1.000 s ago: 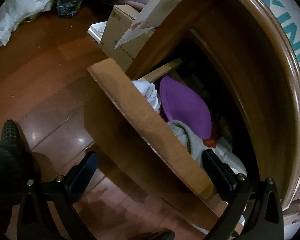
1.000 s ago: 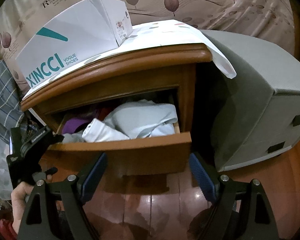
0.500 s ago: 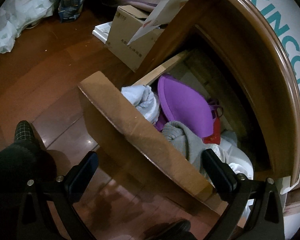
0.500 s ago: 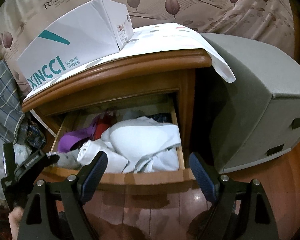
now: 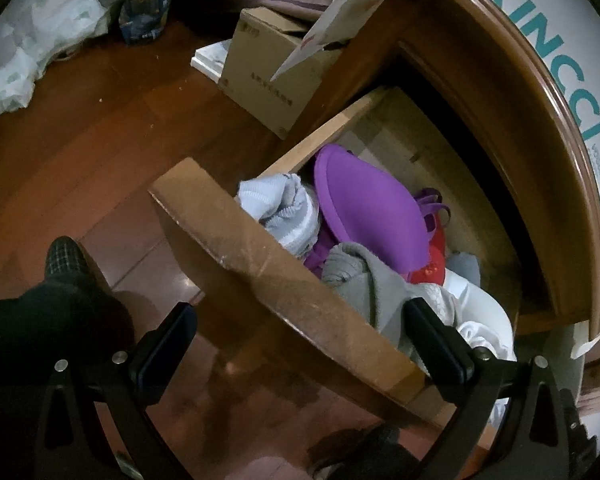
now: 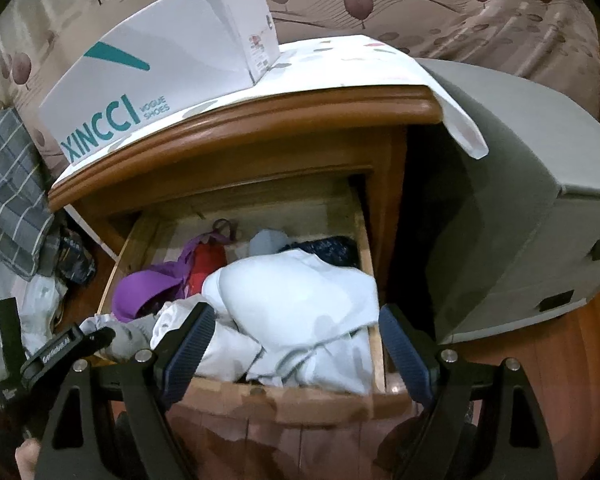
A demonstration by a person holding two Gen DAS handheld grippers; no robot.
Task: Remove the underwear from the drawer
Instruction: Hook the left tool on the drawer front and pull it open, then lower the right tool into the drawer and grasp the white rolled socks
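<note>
Purple underwear lies at the drawer left, beside white cloth. We hold both the left hand-held gripper and right hand-held gripper open and empty; we should reach in and pinch one garment cleanly.

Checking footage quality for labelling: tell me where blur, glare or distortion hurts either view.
Left wrist: dim, fisheye bends the nightstand top, faint glare on the floor, clothes sharp. Right wrist: brighter, but the drawer front smears with motion blur.
</note>
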